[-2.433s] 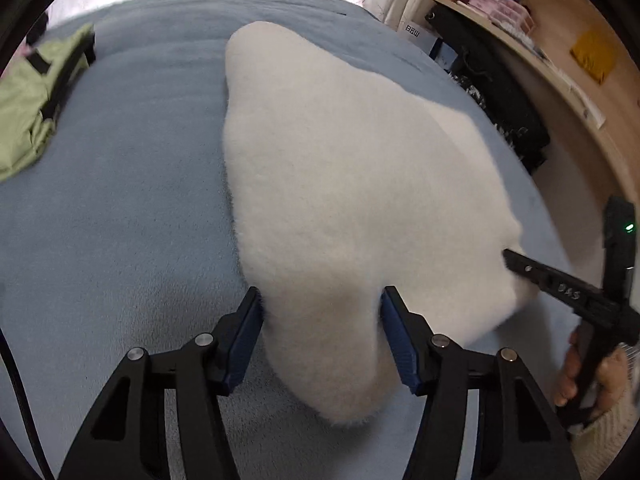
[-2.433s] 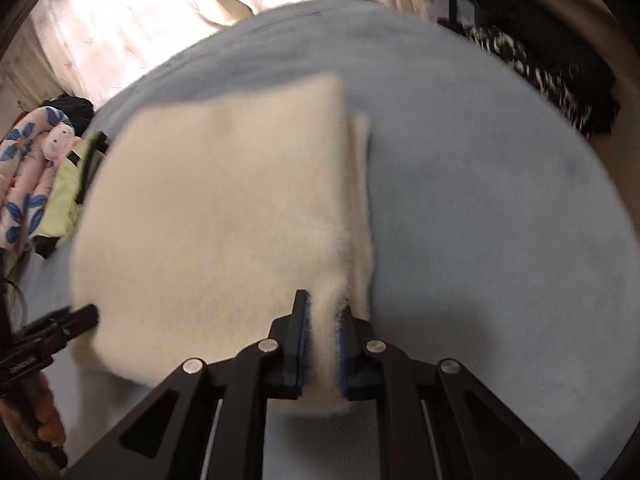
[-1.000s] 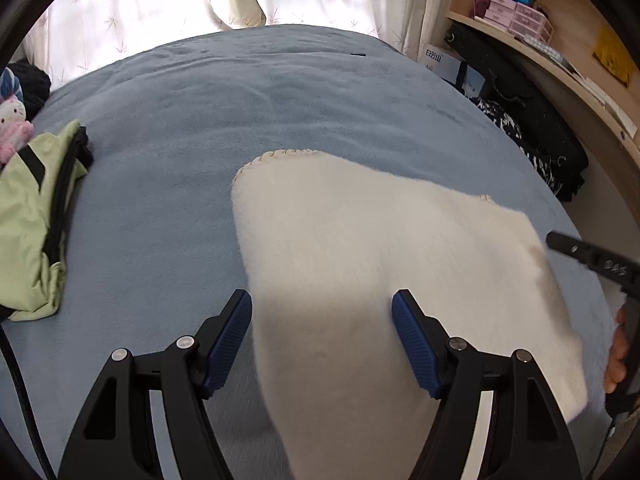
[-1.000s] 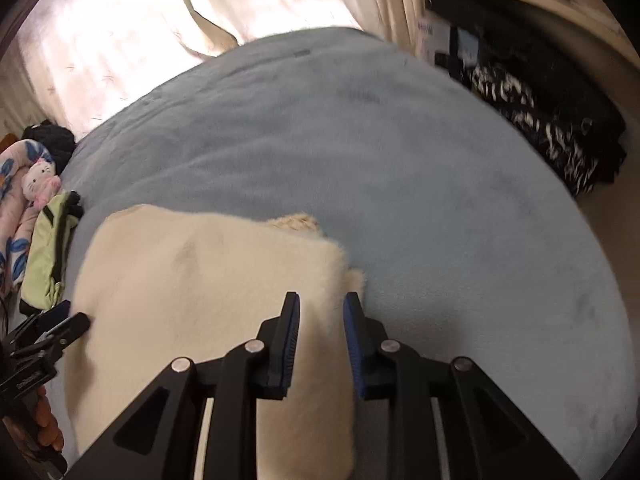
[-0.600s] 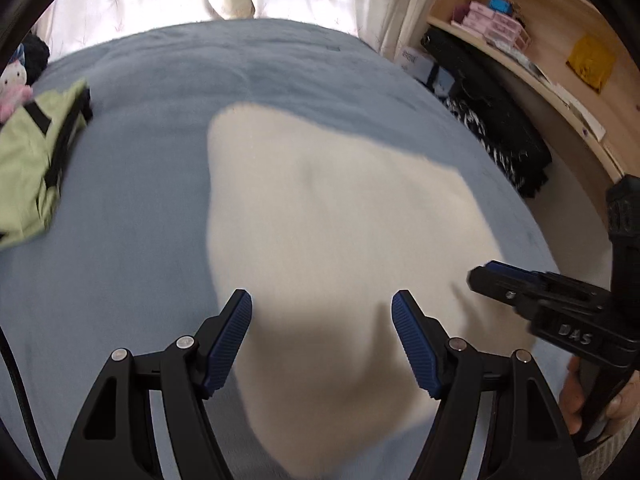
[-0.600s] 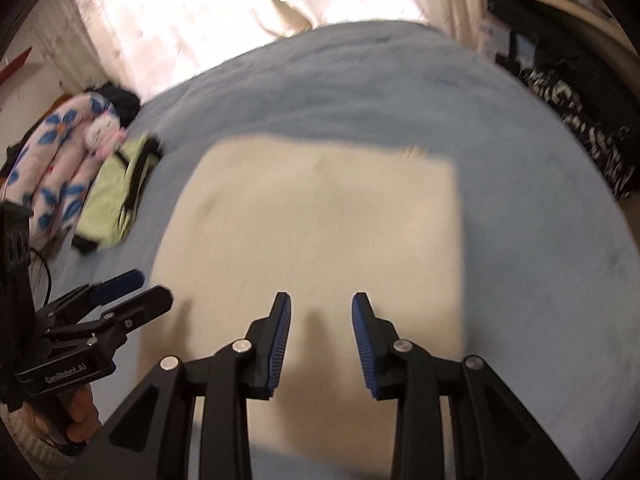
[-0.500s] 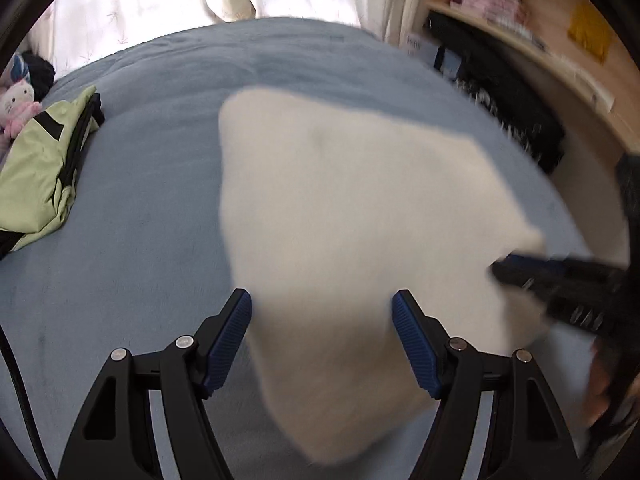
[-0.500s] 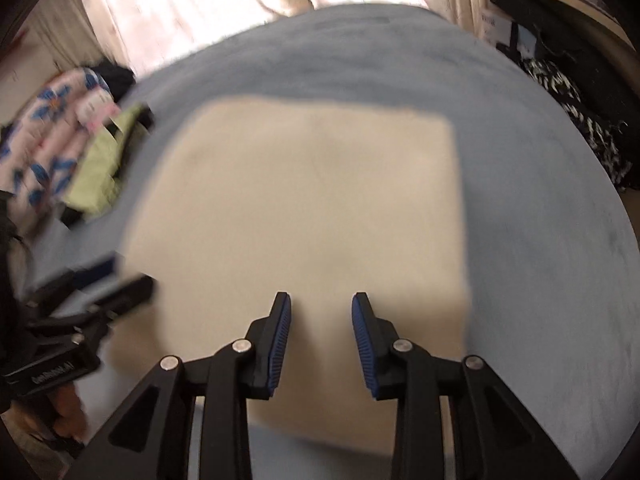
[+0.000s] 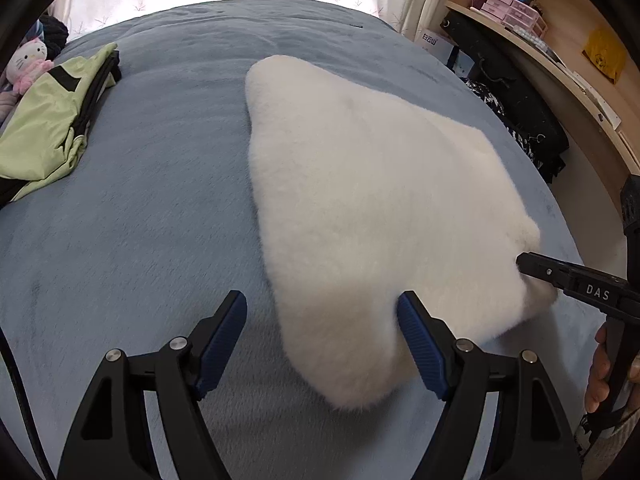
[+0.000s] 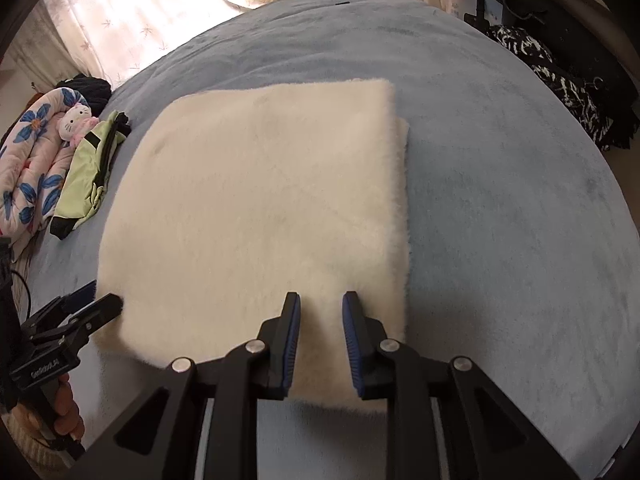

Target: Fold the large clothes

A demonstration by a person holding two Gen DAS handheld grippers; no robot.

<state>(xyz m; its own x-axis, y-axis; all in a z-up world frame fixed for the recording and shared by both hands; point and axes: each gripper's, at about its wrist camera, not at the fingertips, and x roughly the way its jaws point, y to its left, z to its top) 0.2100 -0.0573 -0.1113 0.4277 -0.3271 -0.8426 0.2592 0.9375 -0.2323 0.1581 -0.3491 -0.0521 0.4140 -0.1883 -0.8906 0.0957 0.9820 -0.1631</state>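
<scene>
We are pressing the folded cream fleece garment flat on the bed: left hand-held gripper gaping apart, right hand-held gripper just narrowing, seemingly unclamped; edges should stay aligned.

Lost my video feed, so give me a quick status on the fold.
Left claw open, right claw closing, nothing pinched. Folded cream fleece garment lies flat on blue bedspread. Nothing in the way.

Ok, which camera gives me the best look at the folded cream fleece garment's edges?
The right wrist view: the folded cream fleece garment shows as a near square on the blue bedspread, all four edges visible, a lower layer peeking out along its right side. The left wrist view shows it skewed, its near edge partly behind the tool fingers.
</scene>
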